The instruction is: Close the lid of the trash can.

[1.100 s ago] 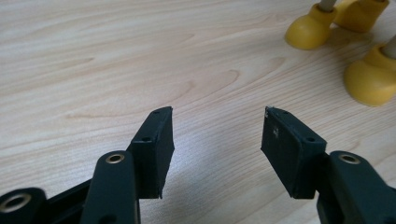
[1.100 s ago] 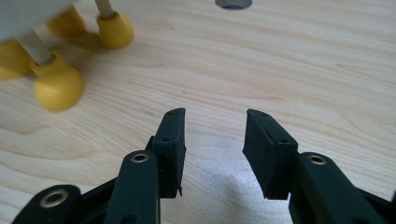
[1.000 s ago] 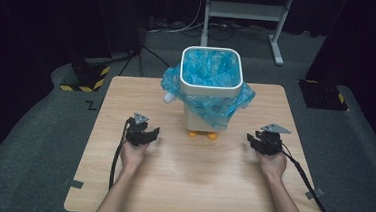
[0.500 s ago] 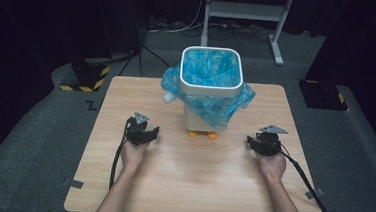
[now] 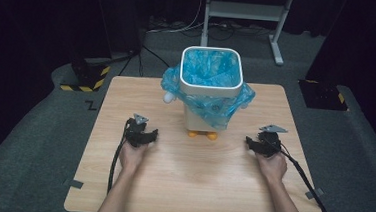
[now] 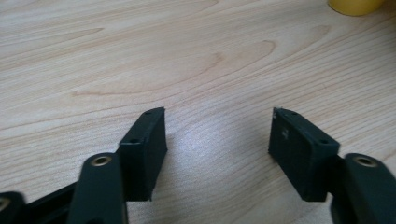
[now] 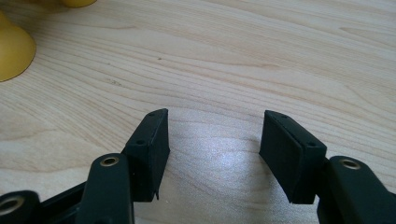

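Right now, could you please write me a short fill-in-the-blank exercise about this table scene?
1. The white bin is lined with a ____ plastic bag.
2. The bin stands on small ____ feet.
3. The left gripper has its jaws ____, with bare wood between them.
4. The right gripper holds ____.

Missing words: blue; orange; open; nothing

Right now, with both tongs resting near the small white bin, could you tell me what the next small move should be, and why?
Probably bring both tongs forward toward the blue bag that hangs over the rim of the white bin. The left tongs and right tongs have just been opening, with nothing between their jaws, low over the wooden table, one on either side of the bin, so they look ready to reach for it.
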The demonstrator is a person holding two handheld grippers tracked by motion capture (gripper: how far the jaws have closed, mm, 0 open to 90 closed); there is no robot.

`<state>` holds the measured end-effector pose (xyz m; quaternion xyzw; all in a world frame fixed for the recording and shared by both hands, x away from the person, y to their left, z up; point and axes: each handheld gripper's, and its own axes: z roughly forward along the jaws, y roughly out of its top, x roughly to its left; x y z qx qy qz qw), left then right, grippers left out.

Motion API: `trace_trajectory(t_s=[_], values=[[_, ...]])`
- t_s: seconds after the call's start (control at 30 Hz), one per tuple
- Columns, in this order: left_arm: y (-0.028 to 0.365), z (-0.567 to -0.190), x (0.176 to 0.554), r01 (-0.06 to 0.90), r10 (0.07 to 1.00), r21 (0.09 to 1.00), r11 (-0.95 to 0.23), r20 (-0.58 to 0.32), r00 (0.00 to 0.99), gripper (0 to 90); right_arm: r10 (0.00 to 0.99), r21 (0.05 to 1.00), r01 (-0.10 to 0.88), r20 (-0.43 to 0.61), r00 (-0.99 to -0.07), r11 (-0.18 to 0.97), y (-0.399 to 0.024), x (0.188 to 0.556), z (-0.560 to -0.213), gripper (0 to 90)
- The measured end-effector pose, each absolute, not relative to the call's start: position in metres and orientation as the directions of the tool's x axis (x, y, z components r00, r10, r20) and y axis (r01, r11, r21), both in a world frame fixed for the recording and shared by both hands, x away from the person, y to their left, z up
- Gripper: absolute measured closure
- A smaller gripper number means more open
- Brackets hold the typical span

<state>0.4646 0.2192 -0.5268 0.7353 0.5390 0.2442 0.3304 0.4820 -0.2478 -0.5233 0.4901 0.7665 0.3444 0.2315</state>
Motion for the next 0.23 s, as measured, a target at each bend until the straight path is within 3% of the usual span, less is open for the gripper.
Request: trace_trajectory(t_s=[0.23], values=[[0.2197,-0.5268,0.4648,0.634,0.954,0.746,-0.203,0.004,0.301,29.9,0.909,0.754,0.593,-0.012,-0.416,0.282,-0.2479,0.4820,-0.5234,40.6]])
